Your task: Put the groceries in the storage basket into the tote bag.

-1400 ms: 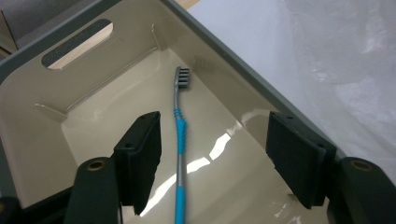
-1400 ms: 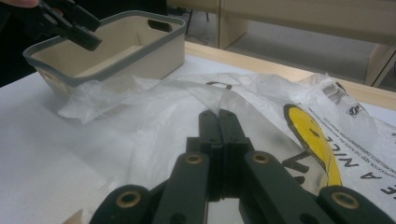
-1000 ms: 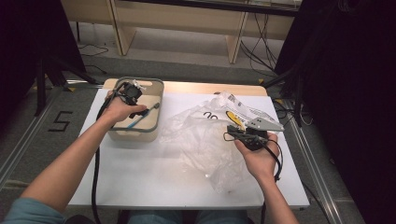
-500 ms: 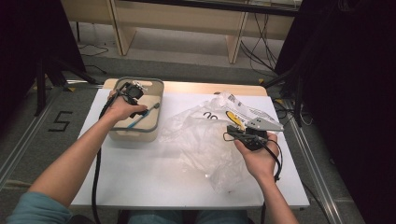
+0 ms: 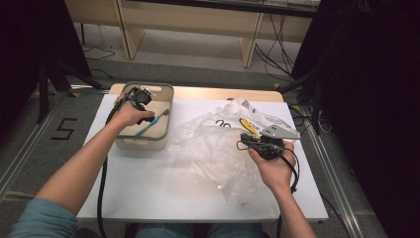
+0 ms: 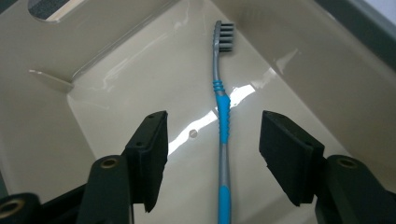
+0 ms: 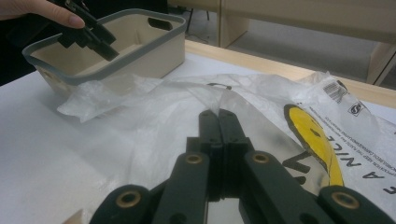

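Toothbrush (image 6: 222,126) lying flat in beige bin (image 5: 130,141), tail end cut off at frame edge. Left hand-held gripper (image 6: 212,140) spread, just closing in, pads either side, not touching. Right hand-held gripper (image 7: 218,122) pressed together, pinching clear plastic bag (image 5: 213,148); bag contents unclear. One toothbrush, one bin, one bag on white counter (image 5: 148,188).

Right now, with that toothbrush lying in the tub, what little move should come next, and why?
Probably close the left gripper on the toothbrush: its handle lies between the jaws, which have been closing but aren't touching it yet. The right gripper is already shut on the plastic bag.
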Demonstrator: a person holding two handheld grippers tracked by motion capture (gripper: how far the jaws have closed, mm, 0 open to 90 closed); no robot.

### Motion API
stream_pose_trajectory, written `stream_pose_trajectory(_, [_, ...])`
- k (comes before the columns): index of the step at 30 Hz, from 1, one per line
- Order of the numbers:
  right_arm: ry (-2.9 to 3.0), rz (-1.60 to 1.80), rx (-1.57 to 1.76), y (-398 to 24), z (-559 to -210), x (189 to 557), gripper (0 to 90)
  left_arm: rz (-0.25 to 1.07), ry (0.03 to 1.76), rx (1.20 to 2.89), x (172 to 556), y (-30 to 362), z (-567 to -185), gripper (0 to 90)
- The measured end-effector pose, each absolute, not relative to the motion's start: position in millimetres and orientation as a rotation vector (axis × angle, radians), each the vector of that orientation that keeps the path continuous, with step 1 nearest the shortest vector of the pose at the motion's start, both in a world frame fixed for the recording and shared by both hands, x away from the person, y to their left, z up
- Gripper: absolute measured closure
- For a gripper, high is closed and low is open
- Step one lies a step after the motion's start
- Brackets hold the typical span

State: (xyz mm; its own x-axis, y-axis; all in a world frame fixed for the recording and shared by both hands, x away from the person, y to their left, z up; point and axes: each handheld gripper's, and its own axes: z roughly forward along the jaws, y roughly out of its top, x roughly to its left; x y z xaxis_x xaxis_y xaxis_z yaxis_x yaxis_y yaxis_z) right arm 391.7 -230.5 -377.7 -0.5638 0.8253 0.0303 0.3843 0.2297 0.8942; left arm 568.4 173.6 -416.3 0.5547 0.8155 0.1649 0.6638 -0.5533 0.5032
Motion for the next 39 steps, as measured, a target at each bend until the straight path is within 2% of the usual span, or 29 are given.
stream_pose_trajectory(20, [2.061,1.291,1.112,-229.1,-379.1,391.9,90.0,0.434,1.203,2.576,578.6,175.3,-440.9,45.5])
stream_pose_trajectory(27, [2.061,1.292,1.112,-229.2,-379.0,391.8,90.0,0.419,1.212,2.609,579.2,173.9,-444.0,52.6])
stream_pose_trajectory(39, [2.063,1.291,1.110,-229.1,-379.2,392.0,90.0,0.358,1.200,2.666,581.4,173.2,-448.4,56.3])
